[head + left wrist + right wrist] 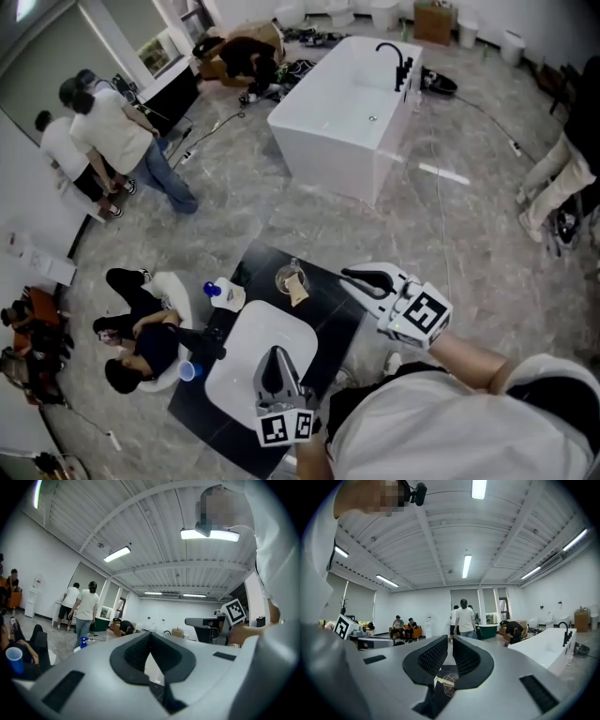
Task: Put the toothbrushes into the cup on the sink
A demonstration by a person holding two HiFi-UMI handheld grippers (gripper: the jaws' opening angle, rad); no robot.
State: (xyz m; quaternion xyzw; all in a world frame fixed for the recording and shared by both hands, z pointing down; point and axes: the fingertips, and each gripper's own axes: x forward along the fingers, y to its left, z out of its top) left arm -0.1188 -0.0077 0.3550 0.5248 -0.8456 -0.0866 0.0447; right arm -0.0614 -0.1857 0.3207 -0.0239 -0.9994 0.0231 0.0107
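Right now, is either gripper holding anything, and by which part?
Nothing is held. The left gripper has its jaws meeting at the tips, empty; the right gripper has its jaws slightly apart, nothing between them.

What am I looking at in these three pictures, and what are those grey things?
No robot here: a person holds a two-fingered gripper in each hand. The downward picture is from a camera on their head, showing the left gripper and right gripper over a white sink in a black counter. The other two come from cameras riding on each gripper, looking along its fingers. On the counter stand a glass cup and a white bottle with a blue top. Neither gripper holds anything: the left fingers are together, the right a slit apart. I can't make out toothbrushes.
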